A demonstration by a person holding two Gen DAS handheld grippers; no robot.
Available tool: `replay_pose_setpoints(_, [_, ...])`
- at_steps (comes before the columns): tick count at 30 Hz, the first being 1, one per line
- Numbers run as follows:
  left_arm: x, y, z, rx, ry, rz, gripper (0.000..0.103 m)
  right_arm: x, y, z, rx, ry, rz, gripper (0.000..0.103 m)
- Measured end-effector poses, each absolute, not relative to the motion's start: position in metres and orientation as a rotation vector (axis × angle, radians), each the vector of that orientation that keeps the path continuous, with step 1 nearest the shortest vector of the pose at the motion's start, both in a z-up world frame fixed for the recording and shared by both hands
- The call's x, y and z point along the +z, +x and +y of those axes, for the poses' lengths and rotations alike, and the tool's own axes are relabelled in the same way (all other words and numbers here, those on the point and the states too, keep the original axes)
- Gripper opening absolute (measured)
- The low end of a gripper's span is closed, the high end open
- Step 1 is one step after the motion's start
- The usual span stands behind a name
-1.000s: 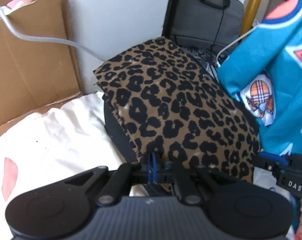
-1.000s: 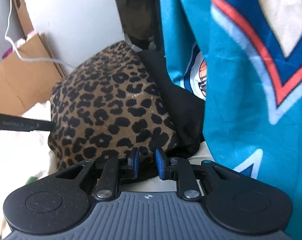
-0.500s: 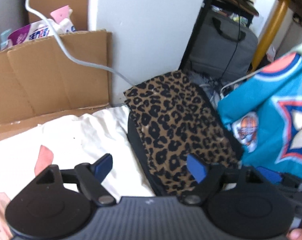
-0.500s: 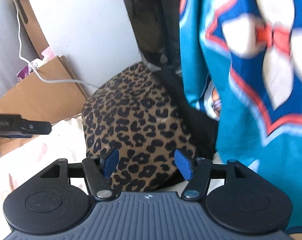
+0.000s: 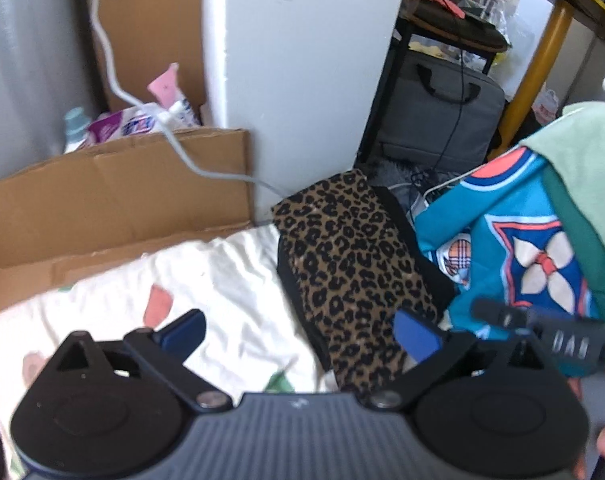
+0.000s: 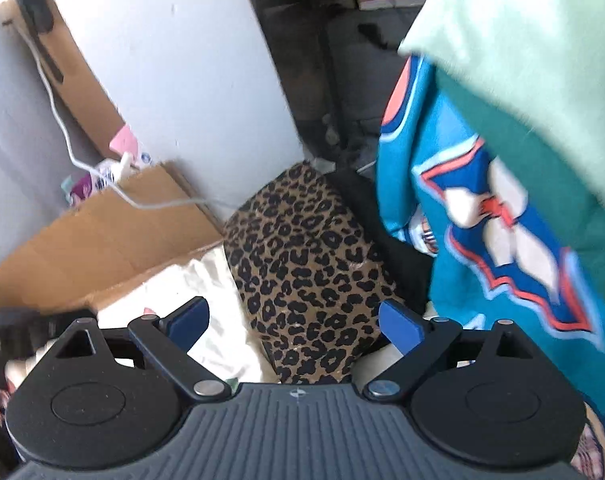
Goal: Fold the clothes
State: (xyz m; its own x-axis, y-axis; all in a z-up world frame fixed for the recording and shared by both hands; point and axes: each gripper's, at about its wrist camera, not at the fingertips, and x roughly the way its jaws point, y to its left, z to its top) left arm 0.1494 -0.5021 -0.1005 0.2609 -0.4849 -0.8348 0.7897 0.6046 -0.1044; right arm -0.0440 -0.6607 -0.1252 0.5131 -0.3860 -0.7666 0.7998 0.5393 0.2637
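Left tongs (image 5: 298, 336): blue pads spread wide, nothing between them, held above the white sheet (image 5: 222, 280). Right tongs (image 6: 294, 326): pads also spread wide, empty.

Leopard cloth (image 5: 354, 264): folded into a long rectangle and lying on a black garment (image 5: 418, 248), whose edges show along both sides. Both sit on the sheet, near its far edge, just ahead of both tongs.

Teal jersey (image 6: 502, 216): hangs just right of the leopard cloth, with a pale green cloth (image 6: 542, 60) draped over its top.

Beyond the sheet: flattened cardboard (image 5: 114, 200), a white cable (image 5: 174, 136) running down toward the leopard cloth, a white wall (image 5: 302, 72), and a grey bag (image 5: 438, 116) farther back.
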Motion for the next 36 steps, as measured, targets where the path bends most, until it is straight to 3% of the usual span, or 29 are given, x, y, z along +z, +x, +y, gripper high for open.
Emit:
replay_pose_setpoints(5, [-0.072,0.14,-0.47,-0.826,0.317,0.973,0.102,-0.082,-0.057,-0.642,-0.813,0.64,0.712,0.096])
replay_pose_setpoints(13, [-0.006,0.119,-0.431,-0.826,0.299,0.806,0.102,-0.019,-0.071,-0.614,-0.841,0.625,0.71,0.096])
replay_pose_setpoints(19, [0.008,0.106,-0.402,-0.807,0.198,0.822,0.102,0.016,-0.083,-0.598,-0.879,0.704,0.635,0.096])
replay_pose_setpoints(36, [0.041,0.084,-0.321,-0.728,0.109,0.758,0.102,0.037,-0.104,-0.541,-0.899,0.548,0.589,0.096])
